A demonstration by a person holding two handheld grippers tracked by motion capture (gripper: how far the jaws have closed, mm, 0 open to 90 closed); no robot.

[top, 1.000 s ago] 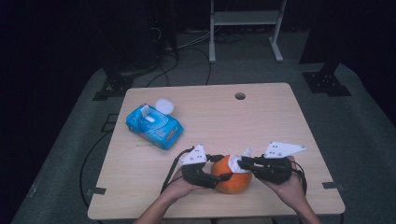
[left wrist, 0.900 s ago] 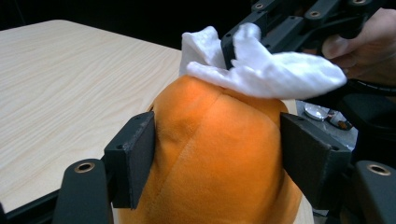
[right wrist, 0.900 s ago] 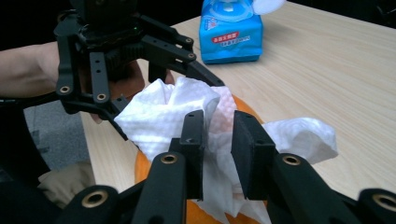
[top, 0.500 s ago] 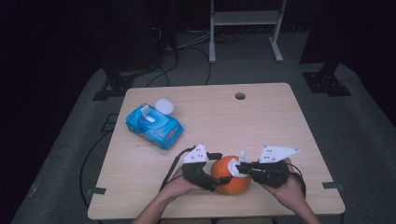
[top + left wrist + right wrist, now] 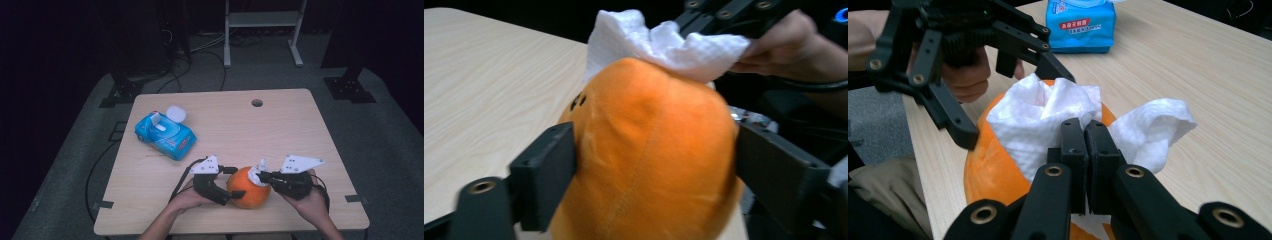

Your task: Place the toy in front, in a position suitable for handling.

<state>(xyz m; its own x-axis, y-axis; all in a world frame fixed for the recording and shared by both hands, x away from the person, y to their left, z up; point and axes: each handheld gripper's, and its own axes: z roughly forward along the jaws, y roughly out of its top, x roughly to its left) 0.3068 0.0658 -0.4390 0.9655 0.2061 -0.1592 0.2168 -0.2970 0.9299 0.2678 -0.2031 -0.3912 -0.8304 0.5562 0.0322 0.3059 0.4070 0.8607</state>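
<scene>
A round orange plush toy [image 5: 248, 186] sits near the table's front edge. My left gripper [image 5: 239, 182] grips it from the left. Its jaws have just been closing, and in the left gripper view both pads press the toy's [image 5: 649, 150] sides. My right gripper [image 5: 259, 176] comes in from the right, shut on a crumpled white wipe [image 5: 257, 172] that rests on top of the toy. In the right gripper view the closed jaws [image 5: 1086, 135] pinch the wipe [image 5: 1038, 115] over the orange toy [image 5: 985, 165].
A blue pack of wet wipes [image 5: 165, 134] with its white lid flipped up lies at the table's left. The wooden table [image 5: 280, 130] has a cable hole [image 5: 257, 102] near its far edge. Cables and a white stand [image 5: 262, 20] lie on the floor behind.
The left gripper's jaws spread wider and settled around the toy's sides. The right gripper closed on the wipe and stayed on top of the toy.
</scene>
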